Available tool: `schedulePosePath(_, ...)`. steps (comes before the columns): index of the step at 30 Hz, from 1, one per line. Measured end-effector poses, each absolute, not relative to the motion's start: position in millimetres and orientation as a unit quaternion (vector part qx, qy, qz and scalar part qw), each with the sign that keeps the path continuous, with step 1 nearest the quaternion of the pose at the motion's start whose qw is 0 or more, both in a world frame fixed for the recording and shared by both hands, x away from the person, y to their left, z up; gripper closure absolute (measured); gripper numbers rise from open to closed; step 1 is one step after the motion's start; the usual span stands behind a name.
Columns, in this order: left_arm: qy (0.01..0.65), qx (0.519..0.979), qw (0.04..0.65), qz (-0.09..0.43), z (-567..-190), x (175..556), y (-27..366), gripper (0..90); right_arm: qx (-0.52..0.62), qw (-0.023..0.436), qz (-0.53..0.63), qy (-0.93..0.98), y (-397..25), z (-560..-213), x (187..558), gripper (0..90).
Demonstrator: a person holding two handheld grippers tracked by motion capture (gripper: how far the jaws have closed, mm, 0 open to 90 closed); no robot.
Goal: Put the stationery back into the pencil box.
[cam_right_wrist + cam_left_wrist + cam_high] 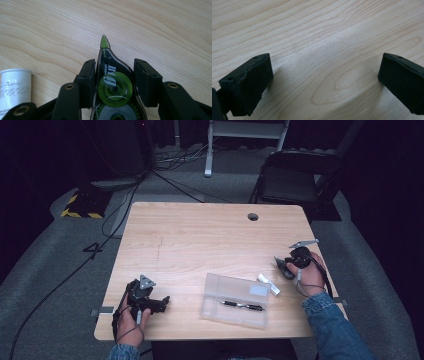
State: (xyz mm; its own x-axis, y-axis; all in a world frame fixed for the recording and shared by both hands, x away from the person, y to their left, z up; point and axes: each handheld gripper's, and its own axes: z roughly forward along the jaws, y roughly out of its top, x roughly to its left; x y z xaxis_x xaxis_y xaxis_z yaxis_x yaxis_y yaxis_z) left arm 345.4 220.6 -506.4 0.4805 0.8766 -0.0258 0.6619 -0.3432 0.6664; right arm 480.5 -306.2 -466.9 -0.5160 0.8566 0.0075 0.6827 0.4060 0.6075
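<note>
High view is showing the table (200, 235) carrying a clear case (235, 300); left gripper (161, 302) is resting with jaws apart near the front-left edge, while right gripper (113, 82) is clamping a correction-tape dispenser (112, 75) beside a white tube (13, 85).

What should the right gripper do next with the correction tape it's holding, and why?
Probably carry the correction tape over to the clear plastic case and lower it in. The right gripper has its jaws clamped on the tape's sides, tip pointing forward over bare table. The case lies open nearby with a pen inside, while the left gripper rests open and idle.
</note>
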Motion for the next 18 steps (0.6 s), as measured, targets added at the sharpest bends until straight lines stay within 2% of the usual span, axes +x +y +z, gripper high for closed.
schedulePosePath(18, 0.479, 0.801, 0.315, 0.170, -506.7, 351.0, 219.0, 0.1, 0.449, 0.163, 0.305, 0.824, -304.8, -440.8, 464.2, 53.8)
